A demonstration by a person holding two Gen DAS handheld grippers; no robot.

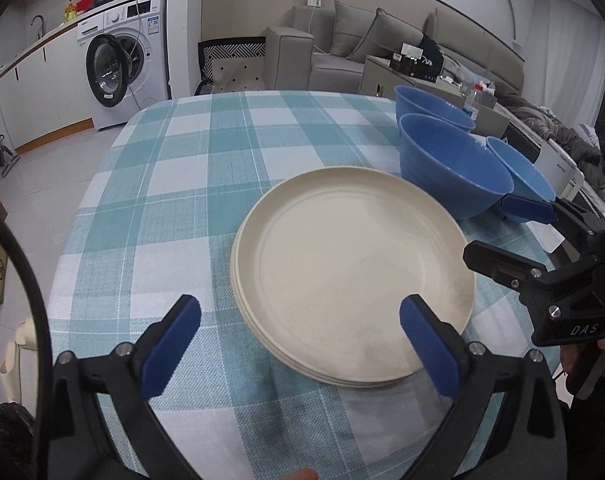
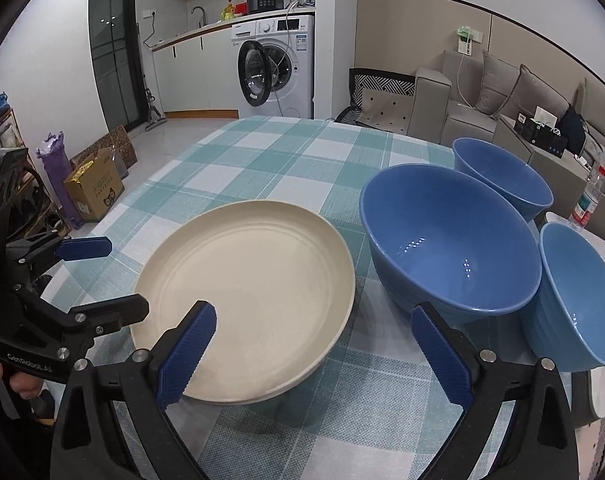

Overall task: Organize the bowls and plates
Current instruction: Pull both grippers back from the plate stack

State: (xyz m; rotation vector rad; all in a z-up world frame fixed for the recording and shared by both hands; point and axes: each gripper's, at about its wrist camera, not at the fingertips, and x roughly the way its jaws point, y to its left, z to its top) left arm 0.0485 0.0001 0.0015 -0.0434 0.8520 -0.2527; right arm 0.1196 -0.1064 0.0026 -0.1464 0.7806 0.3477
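Observation:
A stack of cream plates [image 1: 354, 276] [image 2: 246, 300] lies on the teal checked tablecloth [image 1: 174, 184]. To its right stand three blue bowls: a large one [image 2: 450, 236] [image 1: 454, 164], one behind it [image 2: 502, 176] [image 1: 430, 106], and one at the near right [image 2: 574, 300] [image 1: 518, 172]. My left gripper [image 1: 298, 312] [image 2: 128, 276] is open, its pads straddling the near rim of the stack. My right gripper [image 2: 313, 314] [image 1: 487, 229] is open too, with one pad over the plates' right edge and the other in front of the large bowl. Neither holds anything.
The table's right edge runs close behind the bowls, with a water bottle [image 2: 588, 200] beyond it. A washing machine [image 2: 274, 68] with its door open and a grey sofa [image 2: 502, 100] stand across the floor. A cardboard box [image 2: 96, 190] sits left of the table.

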